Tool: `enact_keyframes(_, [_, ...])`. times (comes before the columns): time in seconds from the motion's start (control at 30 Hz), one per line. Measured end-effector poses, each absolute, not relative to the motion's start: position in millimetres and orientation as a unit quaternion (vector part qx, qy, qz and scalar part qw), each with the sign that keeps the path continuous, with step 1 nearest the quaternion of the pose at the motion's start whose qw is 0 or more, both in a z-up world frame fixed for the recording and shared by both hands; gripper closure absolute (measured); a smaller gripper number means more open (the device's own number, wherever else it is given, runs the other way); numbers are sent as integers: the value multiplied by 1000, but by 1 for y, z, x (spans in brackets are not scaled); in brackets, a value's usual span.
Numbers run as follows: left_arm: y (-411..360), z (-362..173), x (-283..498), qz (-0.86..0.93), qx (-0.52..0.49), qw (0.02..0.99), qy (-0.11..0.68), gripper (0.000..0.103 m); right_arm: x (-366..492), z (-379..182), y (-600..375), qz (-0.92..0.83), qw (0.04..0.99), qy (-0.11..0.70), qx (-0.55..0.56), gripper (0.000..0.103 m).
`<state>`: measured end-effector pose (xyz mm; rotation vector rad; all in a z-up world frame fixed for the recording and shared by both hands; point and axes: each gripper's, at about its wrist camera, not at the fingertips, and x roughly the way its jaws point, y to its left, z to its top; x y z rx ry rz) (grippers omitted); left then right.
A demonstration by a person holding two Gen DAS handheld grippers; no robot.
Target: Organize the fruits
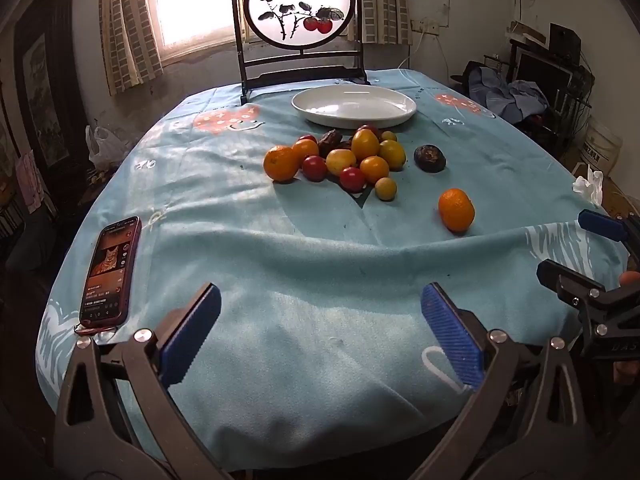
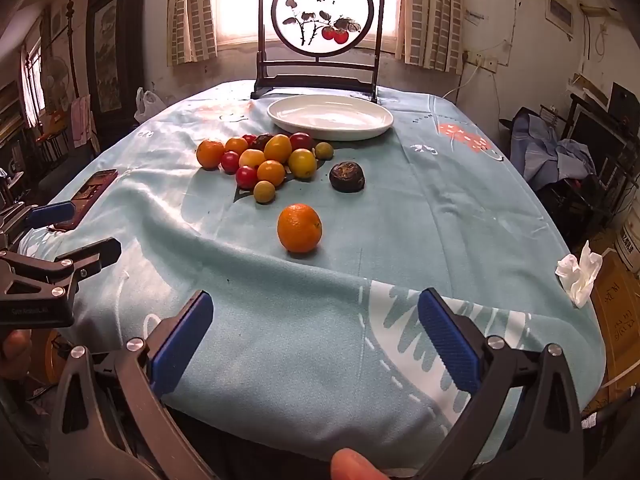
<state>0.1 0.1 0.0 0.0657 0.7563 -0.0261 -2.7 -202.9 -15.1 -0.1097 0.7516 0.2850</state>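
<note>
A heap of small fruits, orange, yellow and red, lies mid-table in front of an empty white plate. One orange sits alone nearer me, and a dark wrinkled fruit rests to the right of the heap. My left gripper hovers open over the near table edge, nothing between its blue pads. My right gripper is likewise open and empty at the near edge. Each gripper shows at the side of the other's view.
A light blue cloth covers the table. A phone lies on its left side. A framed round painting on a dark stand stands behind the plate. A crumpled tissue lies at the right edge.
</note>
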Motion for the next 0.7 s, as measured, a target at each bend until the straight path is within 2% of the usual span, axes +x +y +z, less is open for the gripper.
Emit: enact_keyframes(0.7, [1,-1,0,-13,31,929,369,2,-3,-16,-203,139,918,367,-53,1])
